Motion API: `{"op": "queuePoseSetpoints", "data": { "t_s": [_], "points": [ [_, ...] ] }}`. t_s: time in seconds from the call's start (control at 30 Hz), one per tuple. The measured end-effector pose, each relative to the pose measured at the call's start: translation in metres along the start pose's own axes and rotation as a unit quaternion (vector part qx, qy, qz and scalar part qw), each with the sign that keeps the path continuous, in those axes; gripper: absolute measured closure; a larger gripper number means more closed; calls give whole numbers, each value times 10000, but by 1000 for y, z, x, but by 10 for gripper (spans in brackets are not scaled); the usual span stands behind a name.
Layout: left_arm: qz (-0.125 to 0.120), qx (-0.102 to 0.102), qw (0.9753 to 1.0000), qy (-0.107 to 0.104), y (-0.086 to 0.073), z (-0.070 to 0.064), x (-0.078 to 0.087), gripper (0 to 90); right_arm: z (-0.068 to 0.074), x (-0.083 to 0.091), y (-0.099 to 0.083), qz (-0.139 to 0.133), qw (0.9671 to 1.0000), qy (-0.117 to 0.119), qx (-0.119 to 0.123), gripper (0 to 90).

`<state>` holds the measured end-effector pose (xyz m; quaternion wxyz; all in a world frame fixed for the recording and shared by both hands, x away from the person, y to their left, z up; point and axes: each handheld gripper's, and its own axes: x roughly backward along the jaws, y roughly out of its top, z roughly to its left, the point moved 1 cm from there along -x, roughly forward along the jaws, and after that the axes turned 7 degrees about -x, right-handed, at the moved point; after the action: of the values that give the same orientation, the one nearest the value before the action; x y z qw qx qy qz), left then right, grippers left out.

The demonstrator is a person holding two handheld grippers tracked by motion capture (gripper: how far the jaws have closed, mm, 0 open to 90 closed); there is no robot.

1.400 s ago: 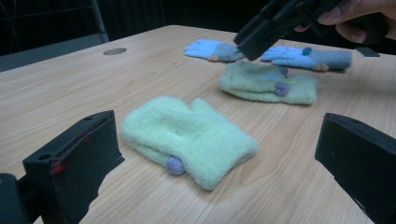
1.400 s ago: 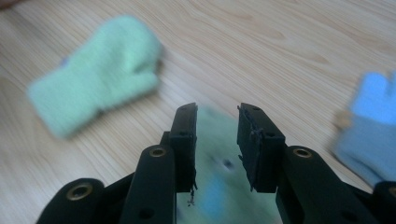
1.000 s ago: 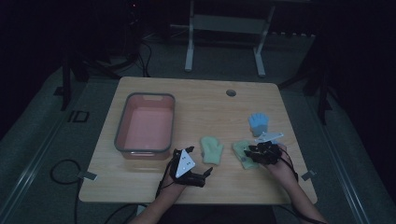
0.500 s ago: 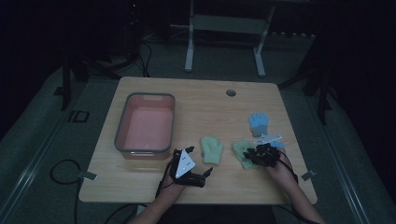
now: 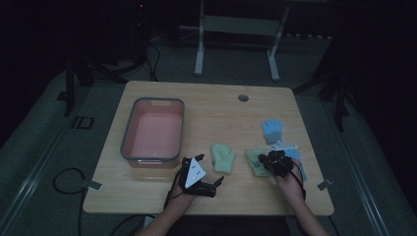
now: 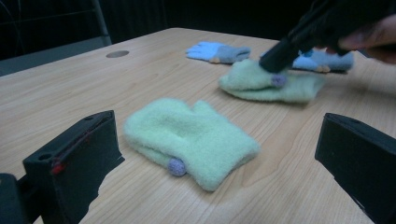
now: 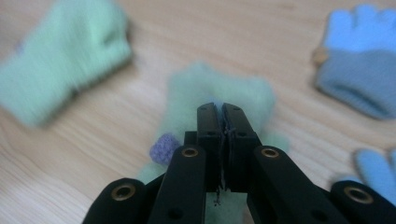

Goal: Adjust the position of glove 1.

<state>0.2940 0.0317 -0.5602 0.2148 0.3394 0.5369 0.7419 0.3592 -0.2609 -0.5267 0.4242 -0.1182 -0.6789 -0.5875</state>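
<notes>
- Progress, as judged: early stage. The pink bin (image 5: 152, 133) is seen w/ nothing in it; all four mittens lie on the table (image 5: 211, 105), none stowed.
- Work in hand appears to be sorting/collecting the mittens, poss. into the bin; destination can't be confirmed from the pics.
- Right claw (image 7: 223, 109): jaws are pressed together, tips set down on the second green mitten (image 7: 219, 93). Whether fleece is actually pinched btwn the tips can't be told; at most a thin fold could be caught.
- That mitten lies directly under and ahead of the right claw's tips, flat on the table; its small purple bobble (image 7: 163, 147) sits just beside the left-hand jaw.
- Left claw (image 6: 224, 154): jaws are spread wide, nothing held. The first green mitten (image 6: 189, 135) lies btwn and just ahead of them, untouched.
- Two blue mittens (image 7: 362, 70) are left beyond the right claw, to its right side, near but apart from the green one.
- Left to do, as judged: lift of the second green mitten, then all the rest.
- Pose, right hand (image 5: 291, 181): forearm is brought in from the near table edge, claw pitched fwd and down onto the mitten.
- Pose, left hand (image 5: 189, 189): held low near the table edge, just beside the bin's near corner, claw aimed sideways toward the first green mitten.
</notes>
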Motion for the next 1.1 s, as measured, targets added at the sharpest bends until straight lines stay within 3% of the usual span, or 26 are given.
{"op": "queuePoseSetpoints", "data": {
  "t_s": [0.13,0.33,0.43,0.77,0.9,1.1],
  "points": [
    [-4,-5,10000,10,0,0,0,0,11,14,18,-174,9994,-87,-270,872],
    [-40,-13,10000,43,0,-1,0,0,34,25,40,-362,9985,-43,-398,873],
    [-32,-79,9999,90,0,-2,1,0,57,26,52,-530,9978,-37,-393,873],
    [0,-110,9999,97,0,-3,0,0,92,5,60,-491,9974,158,-506,873],
    [-3,-188,9998,80,1,-4,0,0,107,-13,60,-401,9976,166,-539,873],
    [-12,-162,9999,53,0,-4,0,0,116,-27,54,-273,9987,30,-429,872]
  ]
}}
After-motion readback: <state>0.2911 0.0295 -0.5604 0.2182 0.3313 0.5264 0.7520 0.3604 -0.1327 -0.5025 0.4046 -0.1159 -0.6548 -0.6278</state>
